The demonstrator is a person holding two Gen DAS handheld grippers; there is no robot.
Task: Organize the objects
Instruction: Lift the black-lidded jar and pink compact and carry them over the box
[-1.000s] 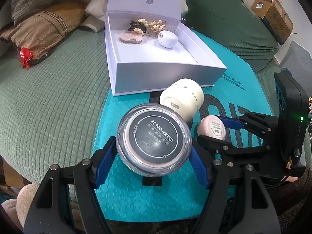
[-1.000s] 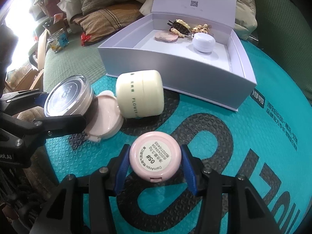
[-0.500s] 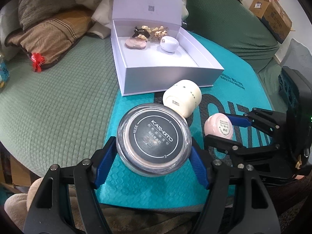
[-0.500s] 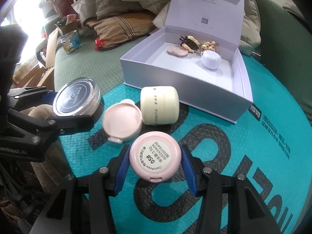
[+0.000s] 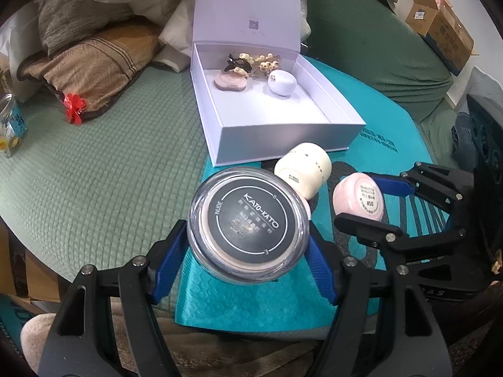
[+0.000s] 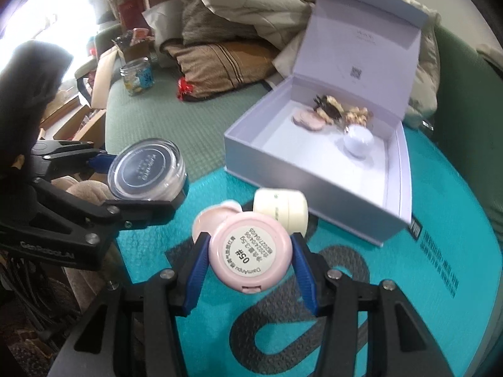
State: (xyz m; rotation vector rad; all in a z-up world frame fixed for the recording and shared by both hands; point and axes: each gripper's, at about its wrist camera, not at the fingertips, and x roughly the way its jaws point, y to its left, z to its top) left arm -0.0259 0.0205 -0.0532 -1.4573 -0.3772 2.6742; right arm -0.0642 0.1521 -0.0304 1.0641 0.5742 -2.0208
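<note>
My left gripper (image 5: 248, 235) is shut on a clear powder jar (image 5: 248, 231) with a black KATO-KATO lid, held above the teal mat (image 5: 251, 301). My right gripper (image 6: 250, 256) is shut on a round pink compact (image 6: 250, 256) with a white label; the same compact (image 5: 358, 201) shows to the right in the left wrist view. A cream jar (image 6: 281, 209) lies on its side on the mat, next to an open pink compact (image 6: 209, 220). Behind them stands an open white box (image 5: 283, 135) holding a flat pink case (image 5: 229, 81), hair clips (image 5: 251, 61) and a white egg-shaped case (image 5: 281, 83).
The mat lies on a green quilted cover (image 5: 103, 163). Striped pillows (image 5: 94, 59) and bedding pile up at the back left, with a red bow (image 5: 74, 106) and a glass jar (image 6: 138, 75) nearby. Cardboard boxes (image 5: 440, 22) sit at the far right.
Both grippers have risen with their loads, so the mat, the cream jar and the white box look farther away. The right gripper has rolled, tilting its view.
</note>
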